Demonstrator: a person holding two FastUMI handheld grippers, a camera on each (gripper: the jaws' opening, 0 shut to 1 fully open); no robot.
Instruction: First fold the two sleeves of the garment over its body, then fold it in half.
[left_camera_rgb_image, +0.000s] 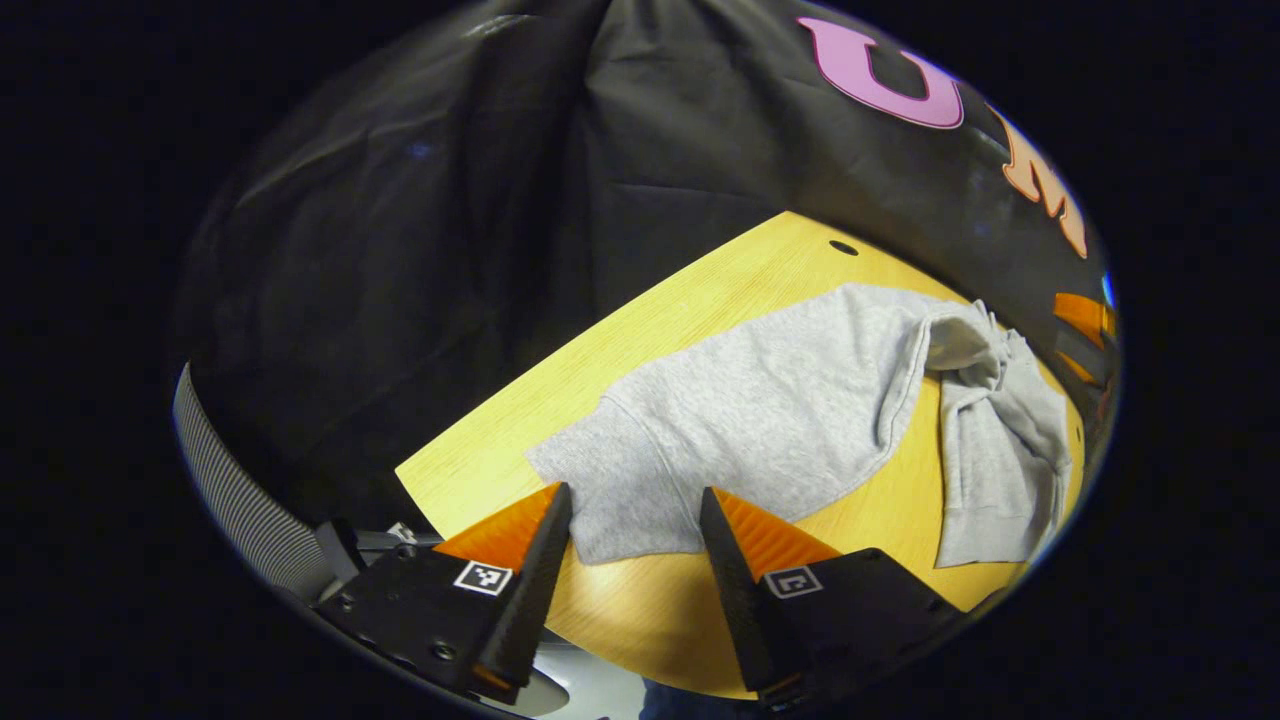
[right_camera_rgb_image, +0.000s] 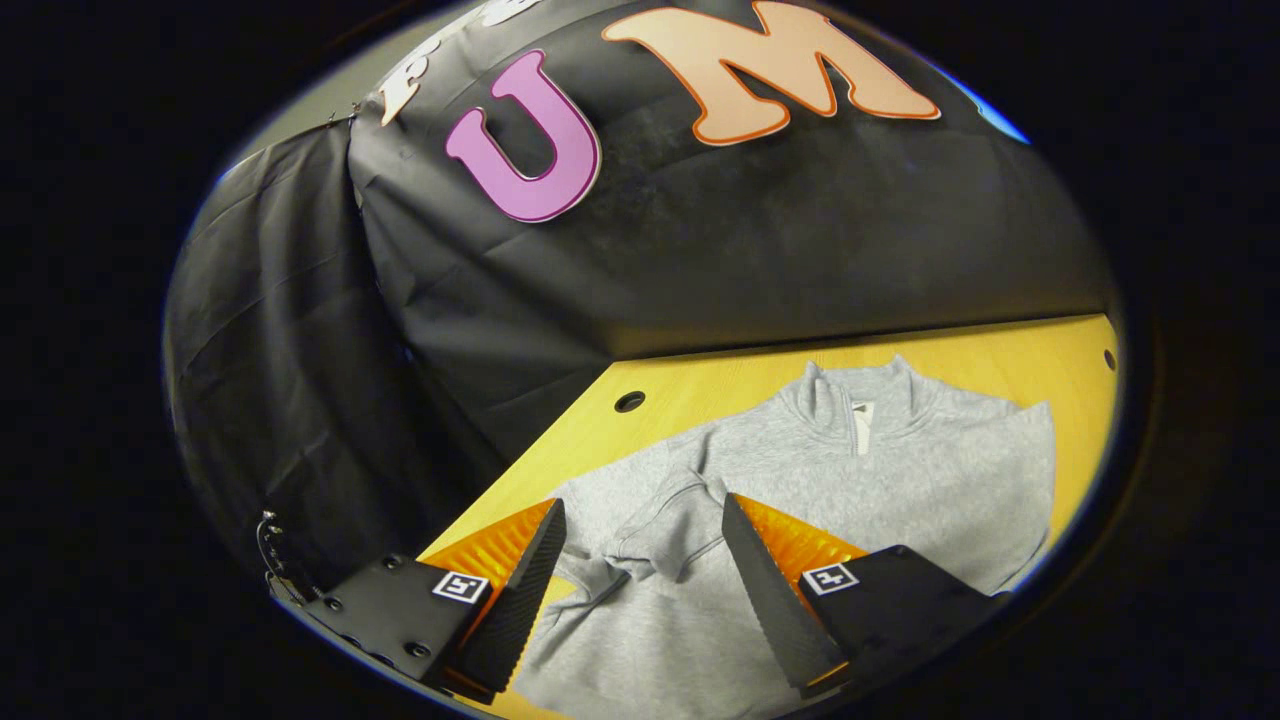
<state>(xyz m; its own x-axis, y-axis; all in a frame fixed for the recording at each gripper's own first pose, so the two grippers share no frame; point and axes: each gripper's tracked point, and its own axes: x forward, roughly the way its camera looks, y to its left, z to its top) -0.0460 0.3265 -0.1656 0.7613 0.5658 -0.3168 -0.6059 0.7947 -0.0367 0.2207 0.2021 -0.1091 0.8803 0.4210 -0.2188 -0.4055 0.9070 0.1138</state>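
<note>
Garment (left_camera_rgb_image: 780, 420): grey sweatshirt with a short zip collar, lying on the table; in the left gripper view spread mostly flat across the wood, one part bunched and folded over itself toward the far right edge

Collar (right_camera_rgb_image: 855, 400): in the right gripper view standing at the far side of the garment, zip at its middle, pointing toward the booth wall

Sleeve (right_camera_rgb_image: 660, 530): in the right gripper view lying across the near part of the garment's body, creased, cuff end between the right gripper's fingers as seen from the camera; contact with the fingers cannot be told

Hem corner (left_camera_rgb_image: 630, 520): in the left gripper view a ribbed edge of the garment lying between the left gripper's fingers as seen from the camera; touching or above, cannot tell

Left gripper (left_camera_rgb_image: 635, 535): wide apart, nothing clamped, poised at the near edge of the garment over the table's front

Right gripper (right_camera_rgb_image: 645, 545): wide apart, nothing clamped, poised over the creased sleeve

Table (left_camera_rgb_image: 700, 300): yellow wooden top, a small round hole near its far corner, bare wood around the garment on the near and far sides

Hole (right_camera_rgb_image: 630, 402): dark round opening in the tabletop, just beyond the garment's shoulder in the right gripper view

Booth wall (left_camera_rgb_image: 450, 250): black cloth hanging directly behind the table
</note>
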